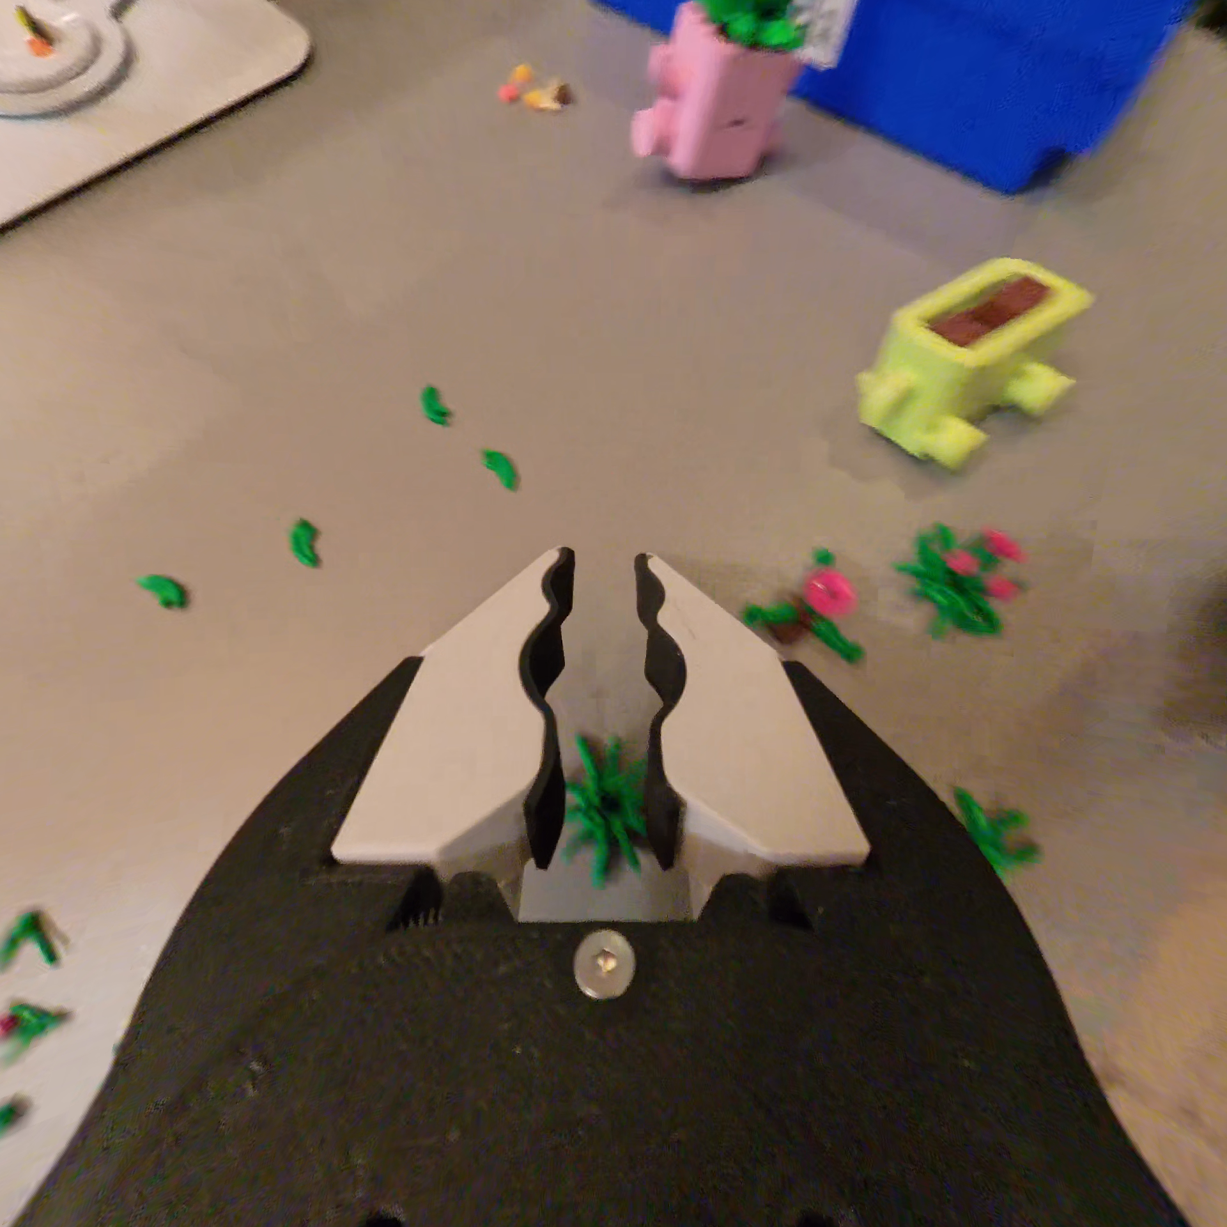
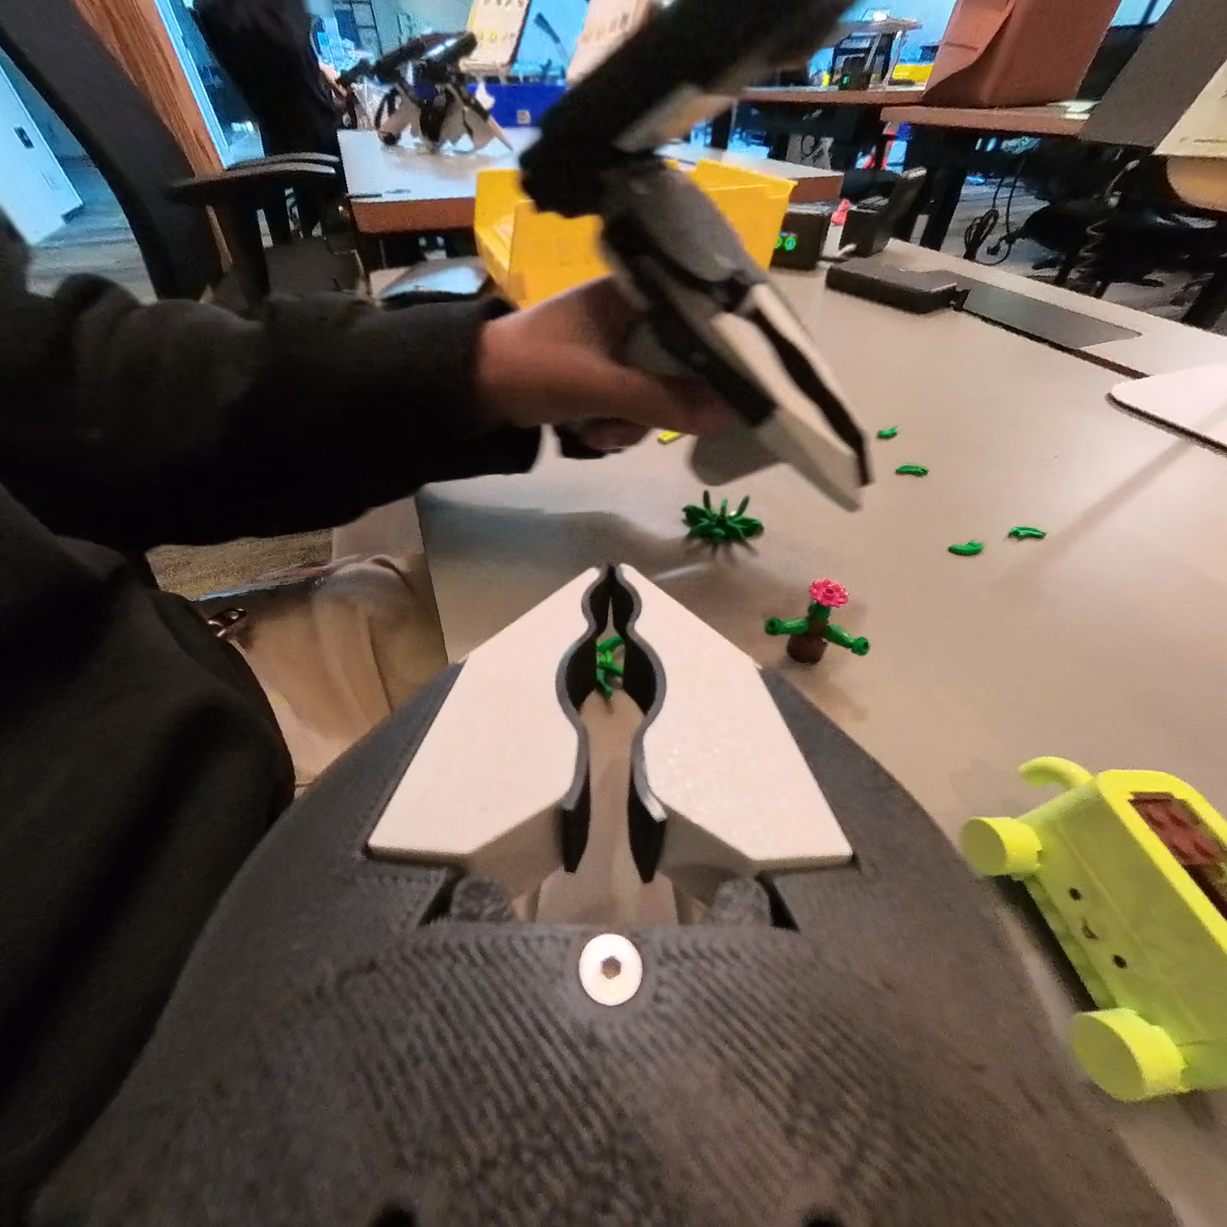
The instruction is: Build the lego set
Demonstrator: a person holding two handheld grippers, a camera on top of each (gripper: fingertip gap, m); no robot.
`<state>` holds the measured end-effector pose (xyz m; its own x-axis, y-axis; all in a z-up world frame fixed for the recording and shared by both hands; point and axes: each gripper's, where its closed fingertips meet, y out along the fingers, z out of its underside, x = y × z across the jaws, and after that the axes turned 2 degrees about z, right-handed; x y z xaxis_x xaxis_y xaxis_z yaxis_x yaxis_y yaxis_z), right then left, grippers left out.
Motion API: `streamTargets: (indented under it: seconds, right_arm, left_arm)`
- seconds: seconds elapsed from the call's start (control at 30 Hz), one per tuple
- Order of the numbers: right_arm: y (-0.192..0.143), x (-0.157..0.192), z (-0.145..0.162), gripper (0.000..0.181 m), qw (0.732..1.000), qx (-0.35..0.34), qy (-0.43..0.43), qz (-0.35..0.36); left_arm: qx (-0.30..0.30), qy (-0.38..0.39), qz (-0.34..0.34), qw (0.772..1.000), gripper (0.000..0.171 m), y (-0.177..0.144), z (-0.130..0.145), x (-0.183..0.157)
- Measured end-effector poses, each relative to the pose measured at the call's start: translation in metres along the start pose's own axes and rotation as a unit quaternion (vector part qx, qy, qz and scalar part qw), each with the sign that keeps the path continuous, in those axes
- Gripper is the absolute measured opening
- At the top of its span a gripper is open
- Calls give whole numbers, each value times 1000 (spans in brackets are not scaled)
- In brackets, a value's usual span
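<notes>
Green, curved little leaves scattered loose across the grey table at far left, well apart from one another. Next along, the left tongs: parted by a narrow gap, holding nothing, hovering tilted above a spiky leaf tuft glimpsed between the fingers. Judging the step as a pick of that tuft: drop straight down, keep the tips either side of the centre rather than the thin fronds, widen a touch first if the fronds snag, then close gently. Further right, a small flower stalk with a pink bloom standing on the table, then a bushier flower clump, both near enough to be knocked by a careless sweep. Beyond those, a lime-green pot with a brown top plate, probably the seat for the plants; a pink pot with greenery already in it farther back, against a blue bin. At the right, the right tongs: tips closed together, with a thin green sprig seemingly pinched in the hollow behind the tips, though not certain from this angle. Hold that one level and clear of the lime-green pot while the left works.
</notes>
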<state>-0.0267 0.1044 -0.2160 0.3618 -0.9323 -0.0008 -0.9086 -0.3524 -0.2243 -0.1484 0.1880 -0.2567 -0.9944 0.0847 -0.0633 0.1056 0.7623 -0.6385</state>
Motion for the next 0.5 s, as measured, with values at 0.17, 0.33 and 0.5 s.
streamTargets:
  seconds: [0.17,0.33,0.5]
  right_arm:
    - [-3,-2,-3,0,1000,-13,-1,7]
    - [-8,-2,-8,0,999,-33,-12,18]
    - [-13,-5,-12,0,998,-53,-9,32]
  left_arm:
    - [64,-45,-20,997,16,53,-12,38]
    - [83,-57,-33,994,17,65,-6,44]
    - [67,-66,-13,995,3,64,-8,41]
